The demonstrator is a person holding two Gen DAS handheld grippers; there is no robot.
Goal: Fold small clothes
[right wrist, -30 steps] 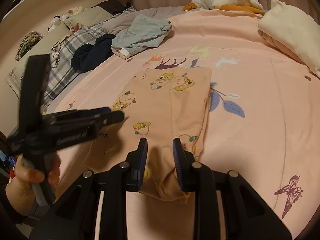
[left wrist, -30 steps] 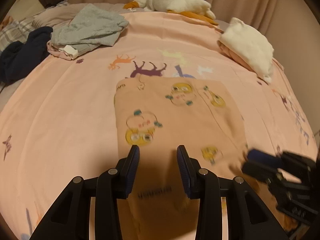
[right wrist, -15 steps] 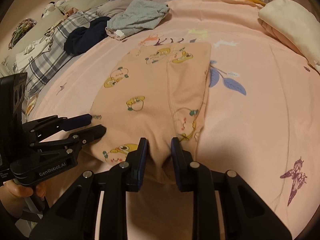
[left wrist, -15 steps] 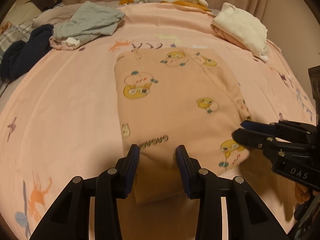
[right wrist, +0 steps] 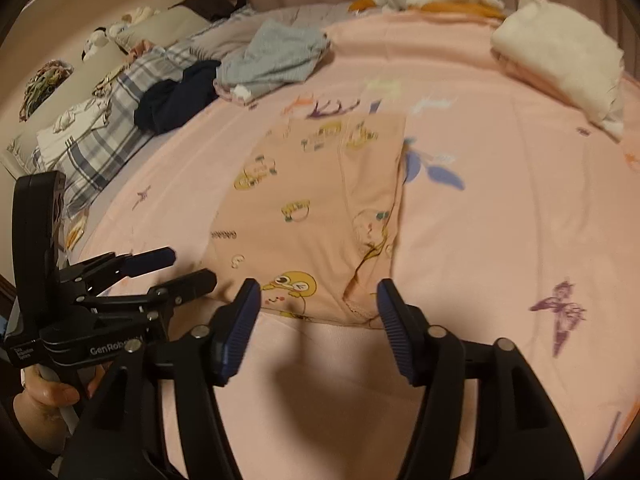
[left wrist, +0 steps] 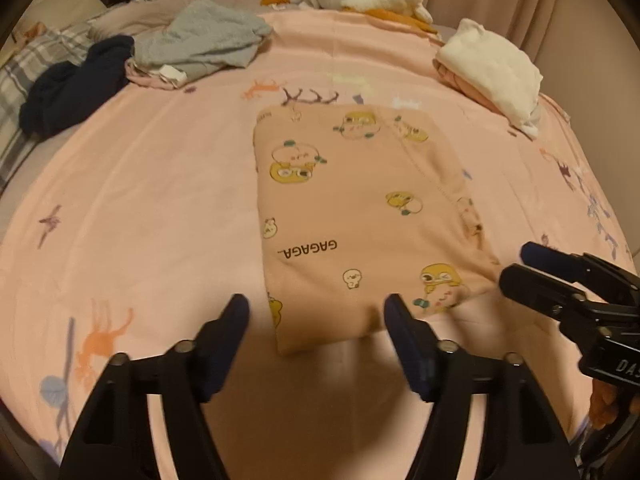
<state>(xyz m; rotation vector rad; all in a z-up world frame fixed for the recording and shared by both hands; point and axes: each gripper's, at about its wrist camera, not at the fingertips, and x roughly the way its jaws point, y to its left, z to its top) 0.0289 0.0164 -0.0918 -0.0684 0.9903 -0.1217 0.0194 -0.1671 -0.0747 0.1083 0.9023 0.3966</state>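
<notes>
Garment: the peach top (left wrist: 360,216) lies flat on the pink sheet (left wrist: 140,184), folded into a long rectangle, print side up, its near hem just ahead of both grippers.
Left gripper (left wrist: 316,312): jaws are opening, nothing between them; the near-left corner of the top sits just beyond the fingertips, not pinched.
Right gripper (right wrist: 318,296): jaws are opening too, released, with the near-right hem showing past the gap but apart from the pads (right wrist: 240,320).
Step in hand: letting go after laying the cloth down (judged from the empty spreading jaws and the flat lie of the top).
How to do it well: both grippers should clear the hem straight back and slightly up, so no pad drags the edge and rumples the near corners.
Watch: the right side of the top carries a folded-in sleeve seam (right wrist: 362,240) that looks a little puckered near the hem; a snag there would likely pull the fold open.
Next fold, likely: near hem carried over to the far edge, which calls for a pinch at each near corner, level with one another.
Clutter: a grey garment (left wrist: 200,44) and a dark one (left wrist: 72,84) lie well apart at far left, a white pile (left wrist: 492,68) at far right (none in the way).
</notes>
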